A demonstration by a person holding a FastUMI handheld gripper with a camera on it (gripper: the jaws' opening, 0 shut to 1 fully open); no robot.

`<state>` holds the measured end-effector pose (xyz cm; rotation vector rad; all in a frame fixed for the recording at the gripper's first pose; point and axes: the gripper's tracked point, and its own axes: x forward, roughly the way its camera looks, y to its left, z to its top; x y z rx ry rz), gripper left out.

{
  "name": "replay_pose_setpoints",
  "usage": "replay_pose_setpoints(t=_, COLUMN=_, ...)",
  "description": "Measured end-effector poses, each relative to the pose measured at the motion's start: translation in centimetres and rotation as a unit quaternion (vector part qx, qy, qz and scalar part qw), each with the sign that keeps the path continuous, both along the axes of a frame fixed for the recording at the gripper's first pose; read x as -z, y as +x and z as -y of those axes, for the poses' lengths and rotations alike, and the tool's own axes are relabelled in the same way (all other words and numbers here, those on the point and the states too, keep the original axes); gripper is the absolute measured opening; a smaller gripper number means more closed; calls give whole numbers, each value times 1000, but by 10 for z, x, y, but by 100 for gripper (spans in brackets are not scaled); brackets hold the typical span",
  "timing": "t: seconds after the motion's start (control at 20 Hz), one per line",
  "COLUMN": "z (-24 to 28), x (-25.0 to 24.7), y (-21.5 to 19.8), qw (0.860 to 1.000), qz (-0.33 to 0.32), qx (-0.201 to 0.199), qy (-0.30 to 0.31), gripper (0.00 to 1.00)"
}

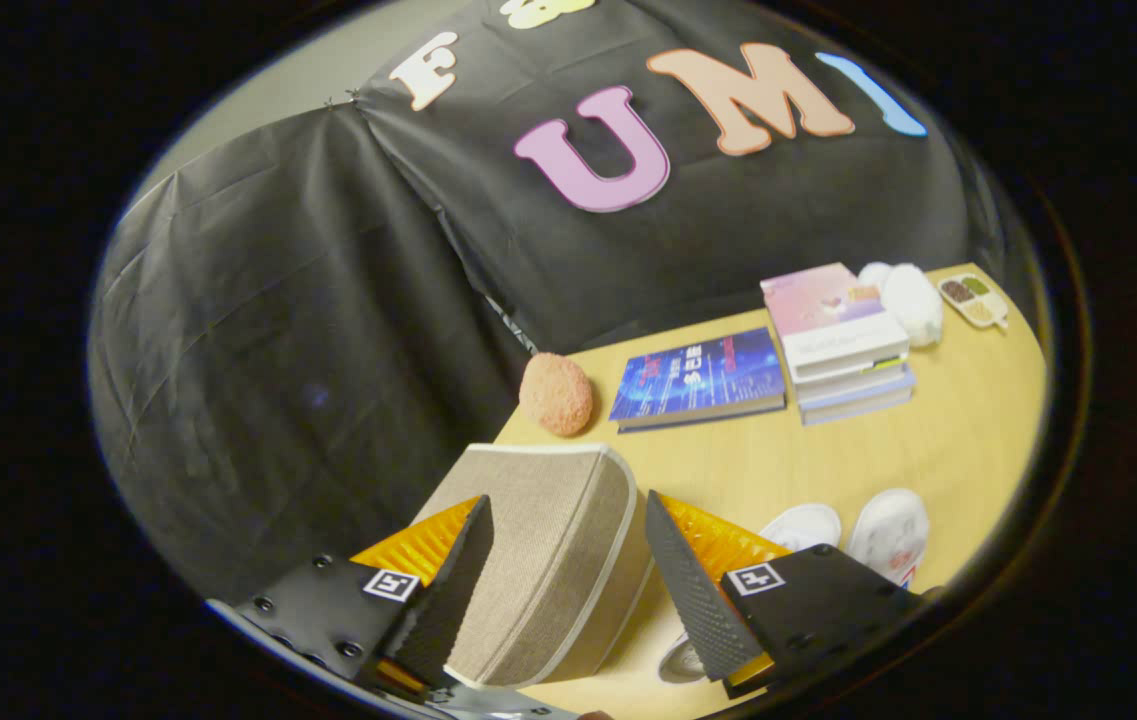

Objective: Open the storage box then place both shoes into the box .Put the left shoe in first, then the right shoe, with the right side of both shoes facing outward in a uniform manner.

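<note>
wooden table (948, 440) carries storage box (548, 560), shoes (858, 530), books (788, 365), pink ball (556, 394).

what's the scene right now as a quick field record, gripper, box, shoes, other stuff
gripper: gripper open, fingers either side of the storage box, contact unclear
storage box: beige fabric storage box between the fingers, lid closed
shoes: two white shoes side by side on the table, beyond the right finger, not in the box
other items: pink ball, blue book, book stack, white plush, small tray
</note>
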<state>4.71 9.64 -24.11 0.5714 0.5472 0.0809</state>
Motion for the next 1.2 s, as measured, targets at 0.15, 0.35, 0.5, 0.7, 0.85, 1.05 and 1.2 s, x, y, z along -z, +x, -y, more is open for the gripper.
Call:
replay_pose_setpoints(t=0.15, z=-15, x=28, y=-4, qw=997, qz=-29, qx=-8, qy=64, gripper=96)
replay_pose_setpoints(t=0.35, z=-26, x=55, y=-9, qw=990, qz=-57, qx=0, qy=130, gripper=96)
replay_pose_setpoints(t=0.5, z=-33, x=66, y=-13, qw=982, qz=-70, qx=2, qy=175, gripper=97)
replay_pose_setpoints(t=0.7, z=-42, x=76, y=-14, qw=963, qz=-77, qx=6, qy=256, gripper=98)
replay_pose_setpoints(t=0.85, z=-44, x=82, y=-14, qw=955, qz=-80, qx=10, qy=284, gripper=99)
replay_pose_setpoints(t=1.05, z=-55, x=79, y=-19, qw=940, qz=-88, qx=-4, qy=329, gripper=98)
replay_pose_setpoints(t=1.2, z=-56, x=68, y=-22, qw=936, qz=-85, qx=-7, qy=342, gripper=93)
